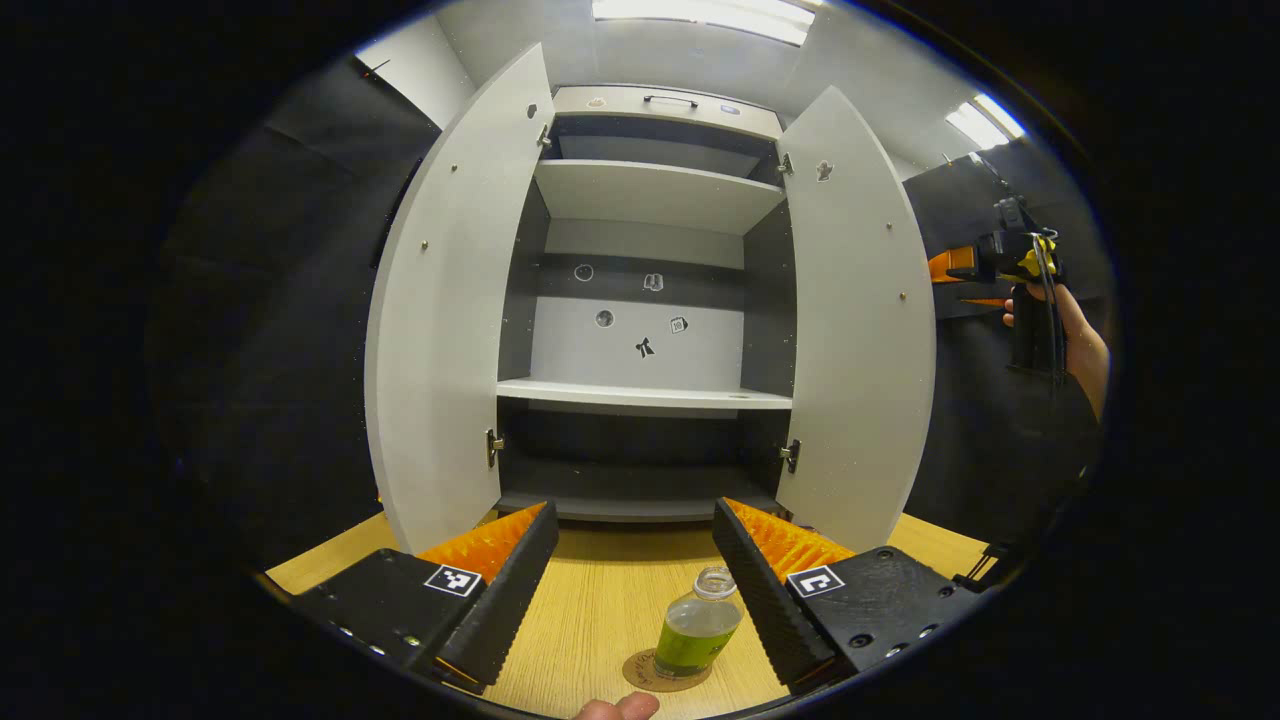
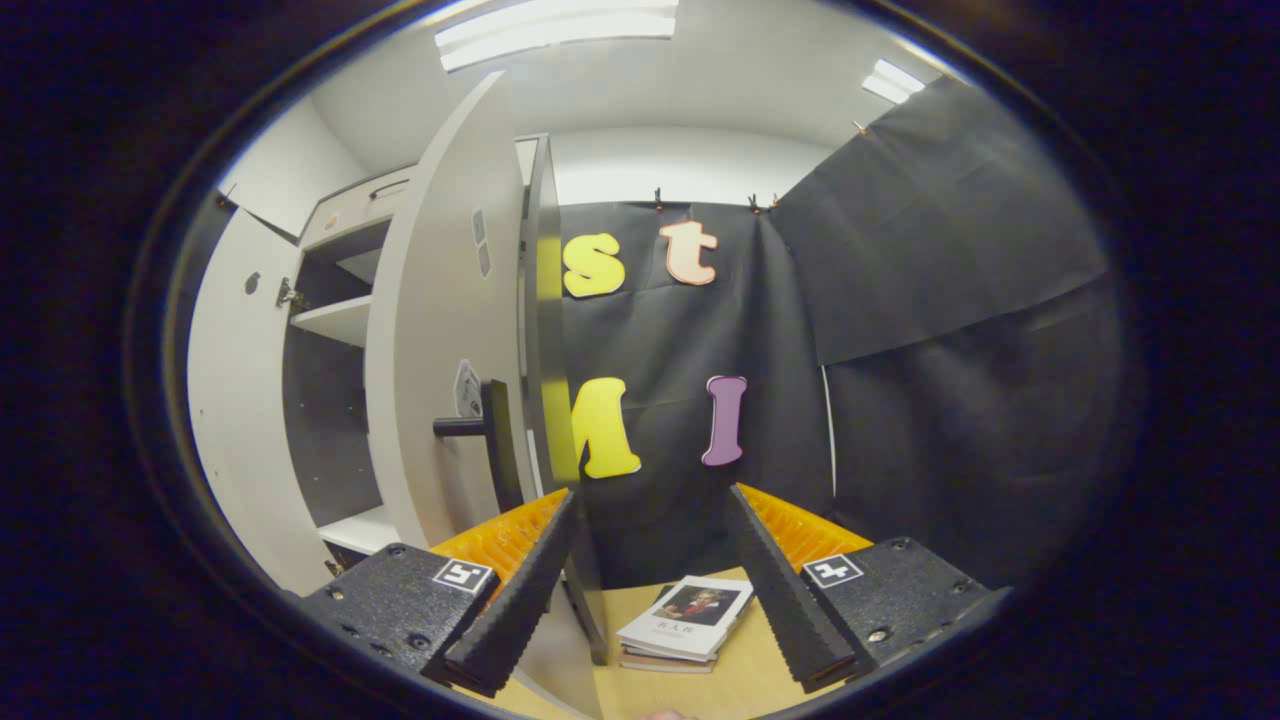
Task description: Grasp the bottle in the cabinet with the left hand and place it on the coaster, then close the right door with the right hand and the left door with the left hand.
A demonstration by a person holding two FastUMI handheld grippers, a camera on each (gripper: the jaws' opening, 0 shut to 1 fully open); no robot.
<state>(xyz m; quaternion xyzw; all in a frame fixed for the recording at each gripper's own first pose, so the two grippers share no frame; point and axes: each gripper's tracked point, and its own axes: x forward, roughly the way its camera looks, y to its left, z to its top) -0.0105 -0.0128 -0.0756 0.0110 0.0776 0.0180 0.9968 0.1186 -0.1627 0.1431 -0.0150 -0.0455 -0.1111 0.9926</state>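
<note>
A clear bottle with a green label stands upright on a round brown coaster on the wooden table. My left gripper hangs open above it, and the bottle is near the right finger without being pressed. The grey cabinet stands ahead, with its left door and right door both swung open. My right gripper is open with nothing between its fingers. It sits beside the outer face of the right door, near its black handle. A hand holds that right gripper far to the right.
The cabinet shelves carry nothing; small stickers dot the back panel. A short stack of books lies on the table under my right gripper. The black cloth wall closes in the space behind and to the right.
</note>
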